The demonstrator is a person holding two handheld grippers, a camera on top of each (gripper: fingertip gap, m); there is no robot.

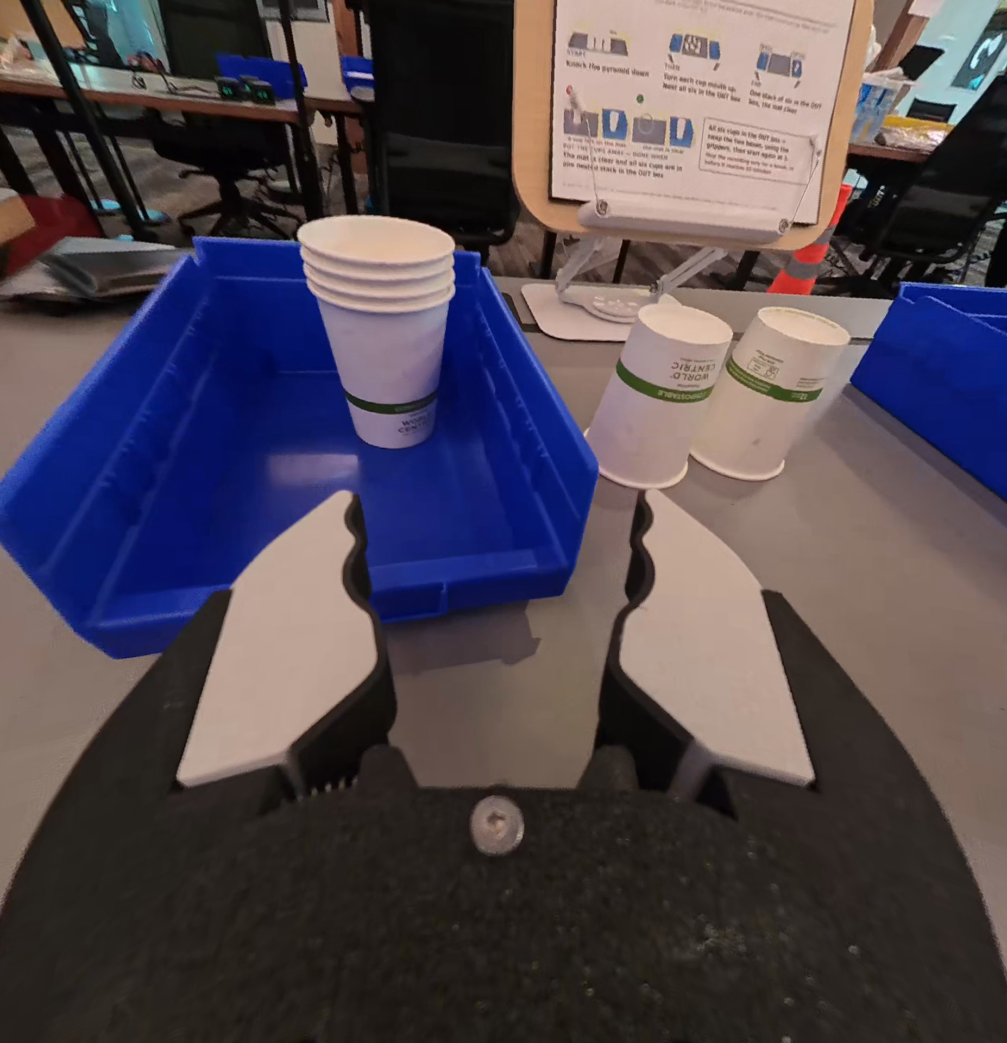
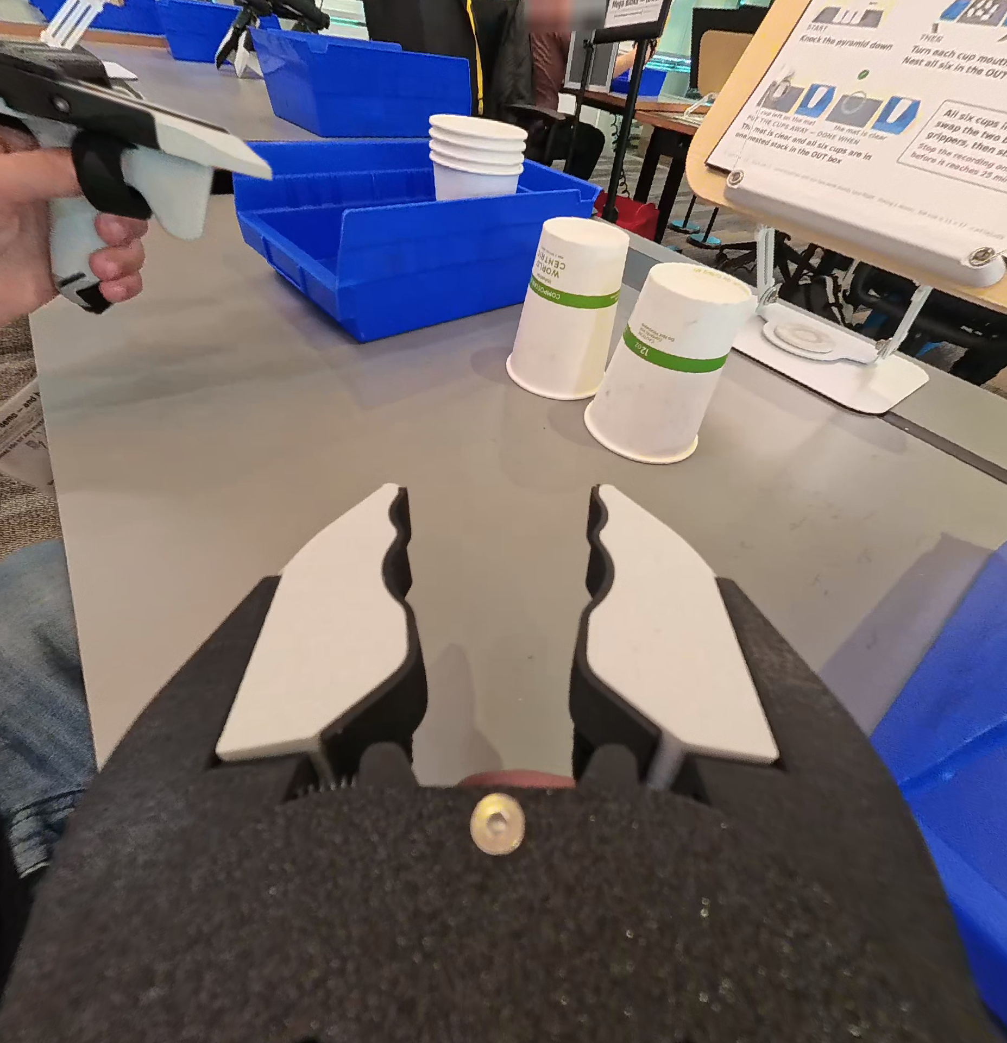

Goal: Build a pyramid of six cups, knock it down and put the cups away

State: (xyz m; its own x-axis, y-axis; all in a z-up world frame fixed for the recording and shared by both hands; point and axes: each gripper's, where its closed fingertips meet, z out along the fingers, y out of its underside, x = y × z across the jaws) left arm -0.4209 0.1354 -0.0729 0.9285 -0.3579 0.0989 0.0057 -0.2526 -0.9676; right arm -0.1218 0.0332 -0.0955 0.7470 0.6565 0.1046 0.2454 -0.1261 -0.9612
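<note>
A nested stack of several white paper cups (image 1: pixel 384 333) stands mouth up in a blue bin (image 1: pixel 168 429) on the grey table. The stack also shows in the right wrist view (image 2: pixel 476 161) in the same bin (image 2: pixel 411 265). Two white cups with green bands stand mouth down side by side on the table, right of the bin: one (image 1: pixel 656 395) (image 2: pixel 569 310) nearer the bin, one (image 1: pixel 769 392) (image 2: pixel 667 367) beside it. My left gripper (image 1: pixel 498 499) is open and empty, before the bin's front right corner. My right gripper (image 2: pixel 498 494) is open and empty, short of the two cups. The left gripper (image 2: pixel 151 141) also shows at the right wrist view's left, held by a hand.
A second blue bin (image 1: pixel 952 384) (image 2: pixel 975 733) sits at the table's right. An instruction sheet on a stand (image 1: pixel 687 141) (image 2: pixel 885 141) stands behind the two cups. More blue bins (image 2: pixel 366 84) lie farther along the table. Chairs and a traffic cone (image 1: pixel 806 259) stand beyond.
</note>
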